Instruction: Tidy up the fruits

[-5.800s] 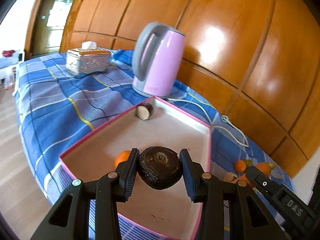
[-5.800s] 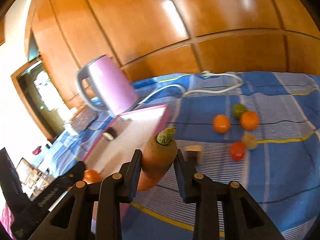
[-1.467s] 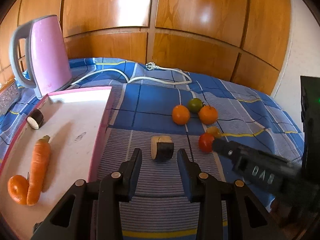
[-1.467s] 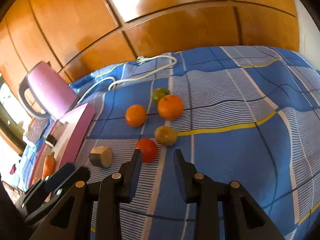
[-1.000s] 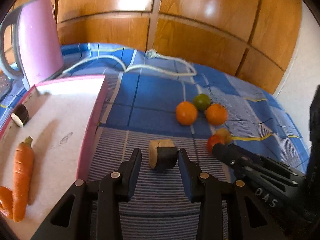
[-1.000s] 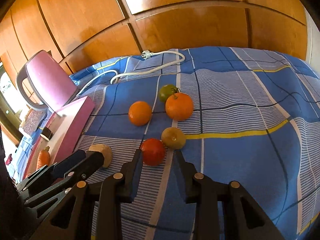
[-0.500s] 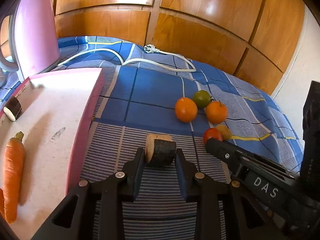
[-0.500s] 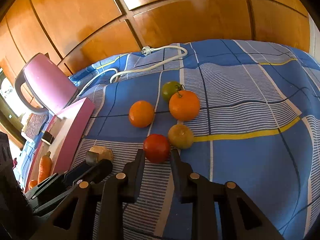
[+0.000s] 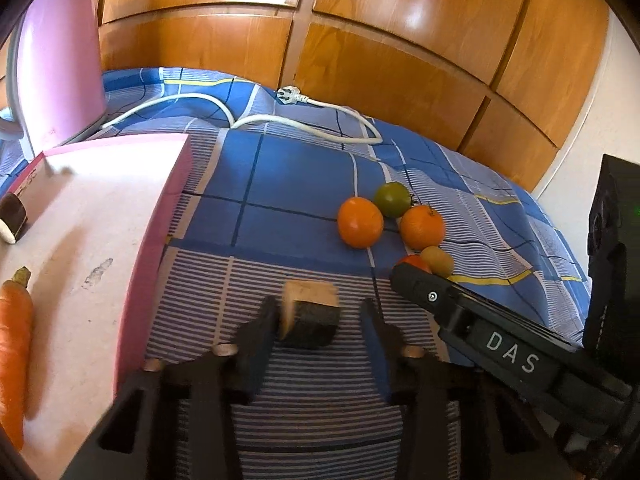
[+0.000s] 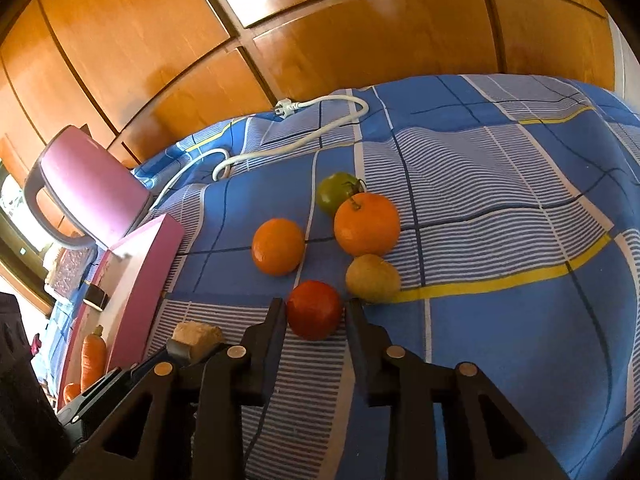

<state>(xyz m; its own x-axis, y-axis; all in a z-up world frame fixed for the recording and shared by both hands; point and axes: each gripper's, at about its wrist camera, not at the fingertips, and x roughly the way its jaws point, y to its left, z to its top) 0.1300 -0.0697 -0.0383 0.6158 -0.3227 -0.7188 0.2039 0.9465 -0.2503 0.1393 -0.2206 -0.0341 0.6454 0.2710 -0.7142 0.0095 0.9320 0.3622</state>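
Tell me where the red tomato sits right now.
In the right wrist view, the red tomato lies on the blue checked cloth between the right claw fingers, just left of the yellowish fruit.

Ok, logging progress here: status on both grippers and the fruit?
Left gripper open around the cut chunk. Right gripper open, straddling the red tomato. Yellow fruit close beside right finger.

A blue plaid bedspread [image 10: 500, 320] is carrying 5 fruits [image 10: 366, 224], a cut chunk [image 9: 310, 314], a pink tray [image 9: 158, 216], a kettle [image 9: 56, 68] and a white cord [image 9: 280, 120].
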